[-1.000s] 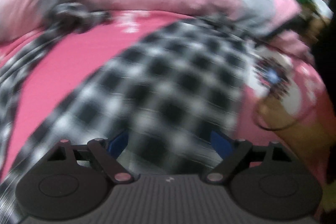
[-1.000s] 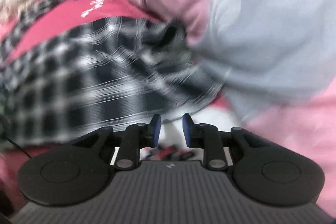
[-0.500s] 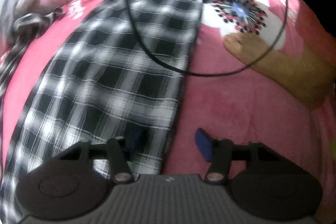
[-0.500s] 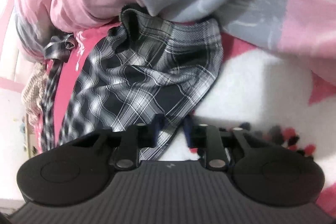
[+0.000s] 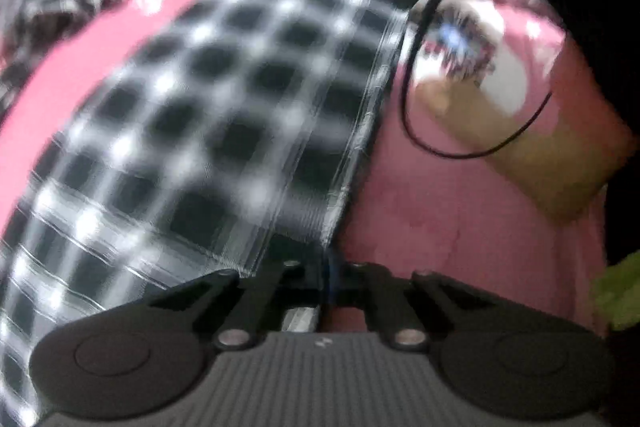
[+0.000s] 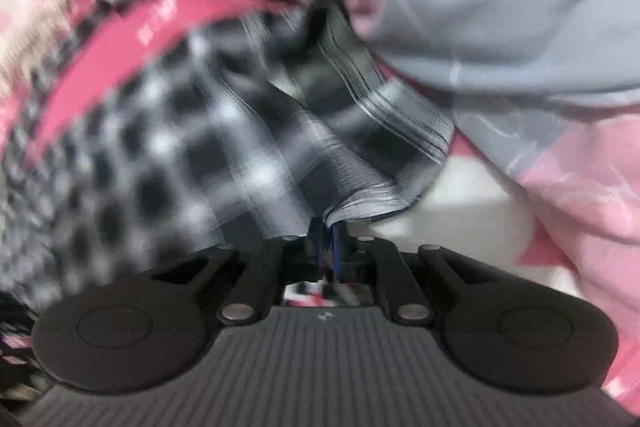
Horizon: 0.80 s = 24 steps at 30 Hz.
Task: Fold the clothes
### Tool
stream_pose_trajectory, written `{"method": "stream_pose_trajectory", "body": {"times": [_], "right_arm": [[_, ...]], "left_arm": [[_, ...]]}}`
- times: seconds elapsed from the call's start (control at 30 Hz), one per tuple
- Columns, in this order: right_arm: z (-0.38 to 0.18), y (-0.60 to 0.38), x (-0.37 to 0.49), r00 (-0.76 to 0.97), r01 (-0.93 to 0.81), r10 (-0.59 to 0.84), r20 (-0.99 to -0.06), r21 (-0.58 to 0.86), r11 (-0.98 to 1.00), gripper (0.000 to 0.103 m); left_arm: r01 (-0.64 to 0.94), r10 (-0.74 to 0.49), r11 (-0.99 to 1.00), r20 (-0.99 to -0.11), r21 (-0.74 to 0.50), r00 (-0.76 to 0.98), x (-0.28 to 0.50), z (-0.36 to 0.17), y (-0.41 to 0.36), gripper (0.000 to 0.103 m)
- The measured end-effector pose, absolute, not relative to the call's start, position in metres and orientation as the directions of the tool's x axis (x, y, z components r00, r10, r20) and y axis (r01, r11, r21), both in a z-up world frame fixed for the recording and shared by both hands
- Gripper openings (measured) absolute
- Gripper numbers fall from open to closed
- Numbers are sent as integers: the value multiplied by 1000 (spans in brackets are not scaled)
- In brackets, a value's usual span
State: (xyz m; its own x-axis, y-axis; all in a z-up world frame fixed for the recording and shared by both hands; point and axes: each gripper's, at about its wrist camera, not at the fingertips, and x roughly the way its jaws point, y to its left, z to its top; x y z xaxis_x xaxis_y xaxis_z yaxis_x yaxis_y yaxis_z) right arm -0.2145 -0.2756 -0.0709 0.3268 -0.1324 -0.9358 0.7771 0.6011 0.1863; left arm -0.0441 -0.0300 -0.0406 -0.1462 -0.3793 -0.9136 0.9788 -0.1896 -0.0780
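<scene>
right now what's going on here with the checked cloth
A person is folding a black-and-white checked garment on a pink bedspread, with a claw in each hand. The left claw is shut on the garment's edge, and the right claw is shut on a bunched corner of it. A pink and grey quilt lies heaped behind. Both views are blurred, so the cloth looks to be mid-move.

surface: bed with pink flower-print cover (image 5: 460,211) | on it: black-and-white checked cloth garment (image 5: 208,131); rumpled pink-and-grey quilt (image 6: 500,7)
</scene>
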Motion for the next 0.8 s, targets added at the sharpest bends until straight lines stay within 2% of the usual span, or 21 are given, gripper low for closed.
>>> {"method": "stream_pose_trajectory", "body": {"times": [0.07, 0.13, 0.2, 0.37, 0.53, 0.6, 0.7, 0.73, 0.77, 0.8], "right_arm": [[-65, -269, -205, 308, 715, -182, -934, 101, 692, 18], [-51, -260, -195, 320, 628, -239, -917, 17, 778, 20], [-37, -252, -185, 339, 531, -291, -895, -73, 844, 20], [-8, -232, -159, 408, 260, -400, -820, -316, 913, 22], [-42, -231, -125, 446, -21, -495, -745, -562, 827, 25], [-59, -230, -120, 453, -121, -514, -728, -622, 774, 25], [-62, -225, -128, 456, -175, -551, -698, -678, 714, 22], [-62, -226, -126, 448, -180, -561, -697, -684, 707, 19], [-61, -227, -127, 441, -179, -570, -694, -690, 701, 6], [-60, -228, -129, 439, -171, -584, -683, -702, 692, 1]], "left_arm": [[978, -383, -175, -906, -117, -177, -39, -39, -31, 13], [976, -391, -160, -898, -150, -202, -33, -35, -31, 36], [978, -418, -141, -886, -152, -198, -31, -31, -30, 49], [983, -464, -122, -867, -140, -181, -34, -32, -40, 52], [984, -471, -125, -866, -125, -170, -37, -30, -42, 54], [986, -471, -126, -868, -112, -159, -37, -30, -39, 55], [987, -470, -119, -869, -112, -155, -37, -33, -39, 55], [987, -471, -117, -869, -112, -154, -37, -33, -38, 56], [987, -472, -117, -868, -114, -156, -37, -33, -38, 56], [986, -473, -117, -867, -116, -158, -37, -33, -39, 56]]}}
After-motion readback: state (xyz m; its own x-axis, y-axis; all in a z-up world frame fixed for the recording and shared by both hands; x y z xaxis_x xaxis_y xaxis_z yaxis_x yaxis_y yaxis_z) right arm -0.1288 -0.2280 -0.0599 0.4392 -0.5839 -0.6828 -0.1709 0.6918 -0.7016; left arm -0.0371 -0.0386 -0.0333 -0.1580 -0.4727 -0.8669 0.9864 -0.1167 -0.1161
